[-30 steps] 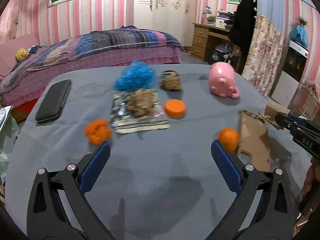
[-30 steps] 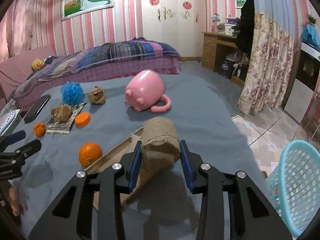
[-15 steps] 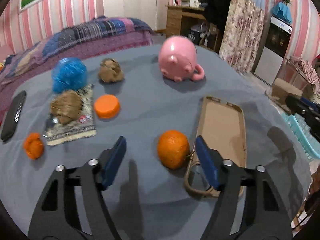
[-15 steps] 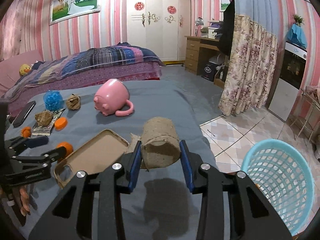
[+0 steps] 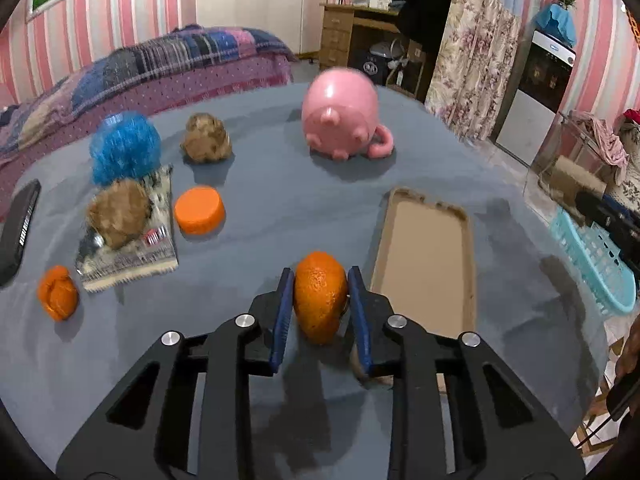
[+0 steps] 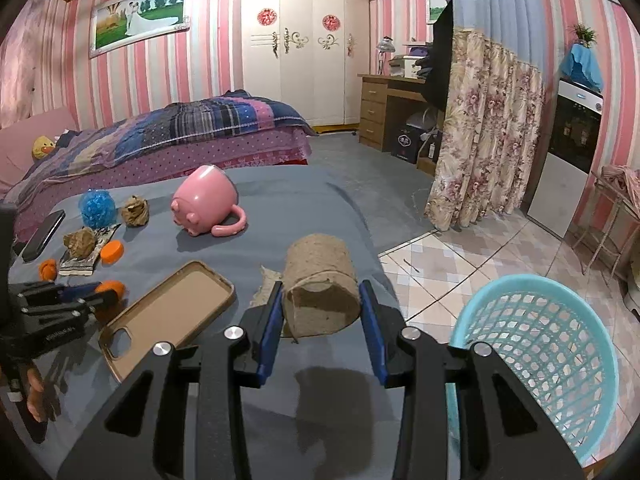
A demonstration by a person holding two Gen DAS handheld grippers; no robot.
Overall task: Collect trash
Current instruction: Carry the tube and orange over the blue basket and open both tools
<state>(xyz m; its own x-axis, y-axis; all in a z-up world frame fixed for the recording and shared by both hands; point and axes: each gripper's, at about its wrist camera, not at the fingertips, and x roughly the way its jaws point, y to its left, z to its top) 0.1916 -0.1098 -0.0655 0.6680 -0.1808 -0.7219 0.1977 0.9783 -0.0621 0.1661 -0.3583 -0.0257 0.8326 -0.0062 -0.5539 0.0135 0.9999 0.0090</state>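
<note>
Far to the left of the left gripper's (image 5: 320,300) fingers lies a small orange peel (image 5: 58,293), then a wrapper (image 5: 132,252) with a brown paper wad (image 5: 116,213) on it and a blue mesh ball (image 5: 125,147) beyond. An orange cap (image 5: 199,210) sits ahead and left of the pads. The jaws have just been closing and now pinch the orange (image 5: 320,296) on the grey table (image 5: 280,200), both blue pads touching its sides. Just right of them lies a tan phone case (image 5: 428,256). The right gripper (image 6: 322,312) is narrowed onto a brown paper roll (image 6: 320,280), held above the table edge; the turquoise basket (image 6: 540,344) stands on the floor to the right of its fingers.
</note>
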